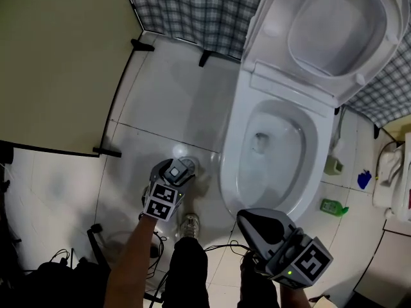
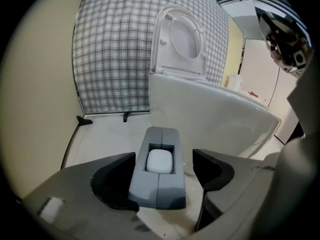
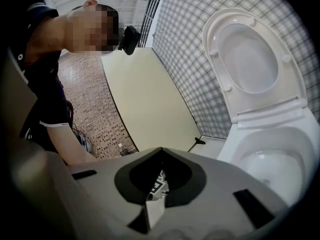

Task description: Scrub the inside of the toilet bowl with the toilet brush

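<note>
My left tongs (image 2: 163,159) gape wide either side of the brush (image 2: 157,186), which stands on the floor beside the bowl (image 1: 270,153), ready for grabbing. My right tongs (image 3: 160,151) are closed and empty, held aside.

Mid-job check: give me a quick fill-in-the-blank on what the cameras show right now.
The toilet lid is flipped ____.
On the left gripper the jaws stand ____.
Between them shows a grey holder with a ____ piece inside.
On the right gripper the jaws are ____.
Missing words: up; open; white; shut.
</note>
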The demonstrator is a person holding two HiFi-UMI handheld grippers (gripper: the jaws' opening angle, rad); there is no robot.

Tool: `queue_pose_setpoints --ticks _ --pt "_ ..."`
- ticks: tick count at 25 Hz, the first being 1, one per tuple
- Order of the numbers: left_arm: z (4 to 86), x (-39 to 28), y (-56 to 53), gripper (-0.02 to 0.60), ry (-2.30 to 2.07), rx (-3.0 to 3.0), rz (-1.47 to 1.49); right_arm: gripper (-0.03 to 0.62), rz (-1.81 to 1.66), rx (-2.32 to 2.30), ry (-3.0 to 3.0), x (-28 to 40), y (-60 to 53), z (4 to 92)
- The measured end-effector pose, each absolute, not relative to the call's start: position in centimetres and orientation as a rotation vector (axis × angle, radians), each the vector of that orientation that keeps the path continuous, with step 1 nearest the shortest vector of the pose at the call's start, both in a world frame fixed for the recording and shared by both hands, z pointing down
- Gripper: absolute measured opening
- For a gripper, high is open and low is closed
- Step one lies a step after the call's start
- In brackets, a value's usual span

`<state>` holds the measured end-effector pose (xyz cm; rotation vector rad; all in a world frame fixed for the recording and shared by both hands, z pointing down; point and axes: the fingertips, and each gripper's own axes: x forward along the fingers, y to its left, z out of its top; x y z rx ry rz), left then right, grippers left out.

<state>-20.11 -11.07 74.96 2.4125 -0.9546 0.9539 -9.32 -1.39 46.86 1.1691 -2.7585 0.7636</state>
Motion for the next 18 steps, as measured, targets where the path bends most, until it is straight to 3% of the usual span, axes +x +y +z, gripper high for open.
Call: queue_pose_setpoints --ticks 4,6,12,18 --pt "76.1 -19.9 -11.7 0.347 -0.923 2.428 1.011 0.002 0.772 1.179 -2.749 -9.0 -1.7 47.0" --pt "76.0 -19.8 -12.1 0.290 -0.920 2.453 1.022 0.002 0.780 1.188 -2.745 -8.9 -1.9 47.1" --pt "76.3 -19.7 -11.7 0.209 -0.876 2.523 1.177 0.002 0.797 1.202 -2.742 -8.8 -2.2 47.4" --pt "74.2 -20.5 -11.8 0.204 -0.923 2.494 1.161 0.002 0.785 1.208 -2.745 -8.3 -1.8 46.4"
